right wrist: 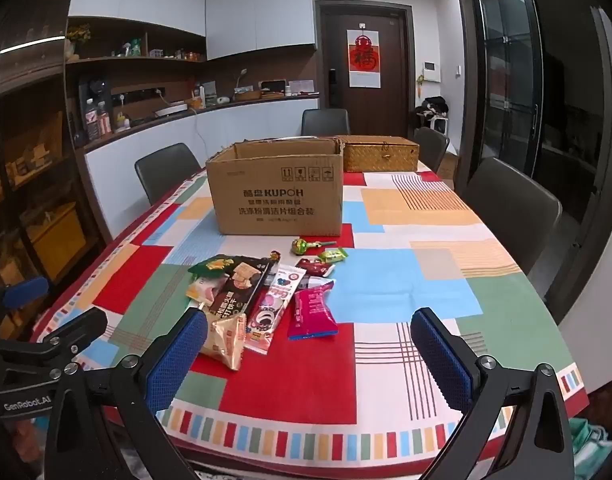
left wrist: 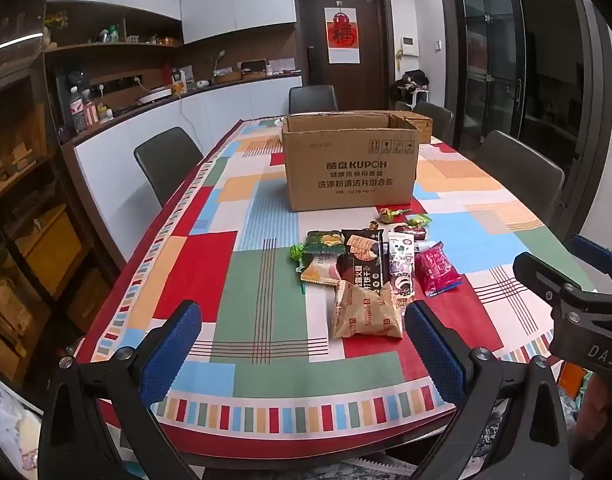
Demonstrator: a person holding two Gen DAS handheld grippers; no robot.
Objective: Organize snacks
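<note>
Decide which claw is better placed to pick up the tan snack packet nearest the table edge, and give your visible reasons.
Left, probably. The tan packet lies close ahead of the open left claw, just inside its right finger. From the open right claw, it sits off beside the left finger.

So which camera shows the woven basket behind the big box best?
The right wrist view. There the woven basket sits clear beside the cardboard box, with its whole front and lid showing. In the left wrist view the box hides most of it, and only a corner of the basket peeks out.
</note>
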